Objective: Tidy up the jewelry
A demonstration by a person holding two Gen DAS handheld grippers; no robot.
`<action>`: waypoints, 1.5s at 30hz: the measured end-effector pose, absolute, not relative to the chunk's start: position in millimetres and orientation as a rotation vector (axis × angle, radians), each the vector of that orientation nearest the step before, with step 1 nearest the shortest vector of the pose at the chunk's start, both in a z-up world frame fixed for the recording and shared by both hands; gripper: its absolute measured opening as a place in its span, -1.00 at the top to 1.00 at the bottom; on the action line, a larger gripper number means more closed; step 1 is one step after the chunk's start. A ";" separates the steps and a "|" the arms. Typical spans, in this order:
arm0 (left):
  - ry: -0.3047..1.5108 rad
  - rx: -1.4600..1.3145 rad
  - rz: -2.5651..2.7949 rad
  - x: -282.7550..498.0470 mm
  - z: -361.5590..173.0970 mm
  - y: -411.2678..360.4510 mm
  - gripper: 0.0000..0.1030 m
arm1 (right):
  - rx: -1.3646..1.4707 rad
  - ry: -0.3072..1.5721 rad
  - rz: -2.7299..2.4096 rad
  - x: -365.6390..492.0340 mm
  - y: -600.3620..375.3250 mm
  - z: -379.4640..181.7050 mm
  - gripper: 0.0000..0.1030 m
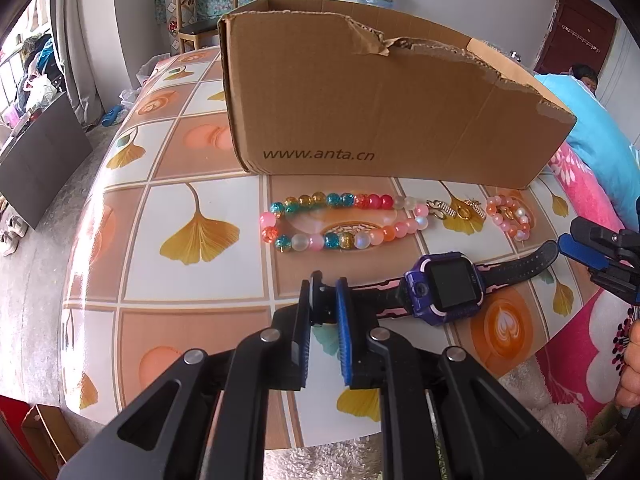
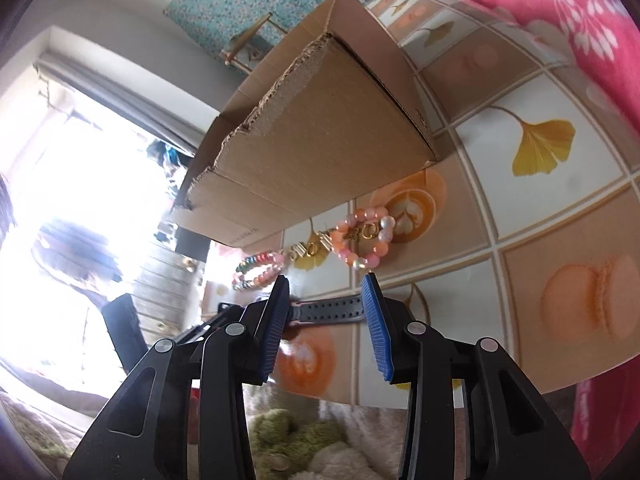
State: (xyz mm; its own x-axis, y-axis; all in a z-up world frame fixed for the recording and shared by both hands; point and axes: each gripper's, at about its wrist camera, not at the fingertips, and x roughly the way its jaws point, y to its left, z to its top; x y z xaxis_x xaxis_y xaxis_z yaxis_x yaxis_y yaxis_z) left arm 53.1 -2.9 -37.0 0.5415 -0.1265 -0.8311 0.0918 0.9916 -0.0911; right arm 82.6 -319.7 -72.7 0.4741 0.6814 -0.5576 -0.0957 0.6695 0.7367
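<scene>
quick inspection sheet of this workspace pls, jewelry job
surface: table with a leaf and coffee print cover
job's things: watch lying flat; long bead strand, small pink bracelet and gold charms in front of cardboard box
clutter: nothing seen on the table
grippers: left gripper shut on one watch strap end; right gripper open around the other strap end
cables: nothing seen
surroundings: pink blanket, wooden chair, a person seated at far right

right gripper (image 2: 325,280) jaws apart | watch strap (image 2: 326,308) between, seemingly untouched | cardboard box (image 2: 320,132) behind
</scene>
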 end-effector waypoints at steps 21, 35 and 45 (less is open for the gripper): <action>0.985 -0.048 -0.130 53.3 -37.3 -2.9 0.78 | 0.400 0.935 0.366 78.2 -293.9 -64.4 0.28; 0.983 -0.046 -0.131 53.8 -37.0 -3.5 0.78 | 0.512 0.972 0.416 73.1 -295.5 -70.9 0.23; 0.983 -0.047 -0.130 53.9 -37.1 -3.7 0.78 | 0.915 0.998 0.608 78.6 -315.3 -83.2 0.19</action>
